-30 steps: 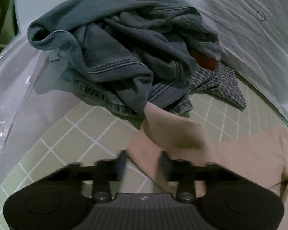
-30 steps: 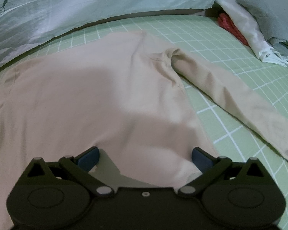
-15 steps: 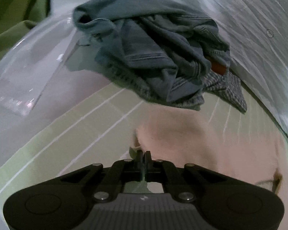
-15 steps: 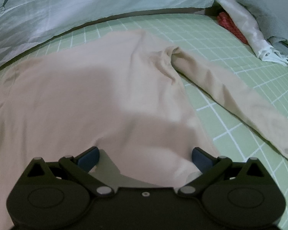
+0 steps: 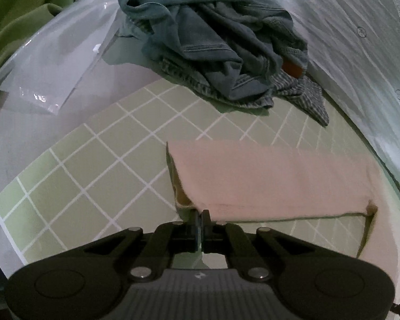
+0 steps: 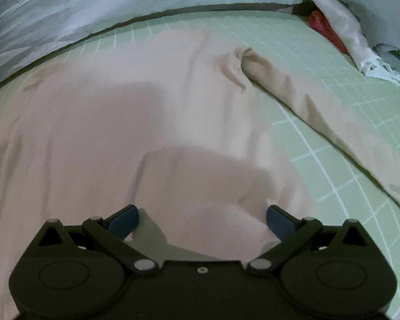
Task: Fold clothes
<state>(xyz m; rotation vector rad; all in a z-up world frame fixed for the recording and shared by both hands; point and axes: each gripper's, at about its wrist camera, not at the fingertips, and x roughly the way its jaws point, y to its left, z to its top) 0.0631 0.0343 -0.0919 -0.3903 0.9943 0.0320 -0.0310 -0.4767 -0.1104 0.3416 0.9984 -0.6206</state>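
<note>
A beige long-sleeved shirt point(image 6: 146, 106) lies spread on a green gridded mat point(image 6: 333, 93). In the right wrist view my right gripper point(image 6: 202, 218) hovers open over the shirt's lower body, its blue pads point(image 6: 125, 220) wide apart with cloth below them. The shirt's right sleeve point(image 6: 319, 122) runs diagonally to the right. In the left wrist view my left gripper point(image 5: 200, 217) is shut on the cuff corner of the other sleeve point(image 5: 266, 176), which stretches flat and straight to the right, slightly lifted at the near edge.
A crumpled pile of denim and striped clothes point(image 5: 213, 40) sits at the mat's far side. A clear plastic bag point(image 5: 53, 66) lies left of it. A pale patterned sheet point(image 6: 93, 5) borders the mat. White and red garments point(image 6: 346, 34) lie at the far right.
The left gripper closed on the beige sleeve's end and pulled it sideways away from the denim pile, so the sleeve now lies stretched straight. The right gripper shifted slightly over the shirt and stays open.
</note>
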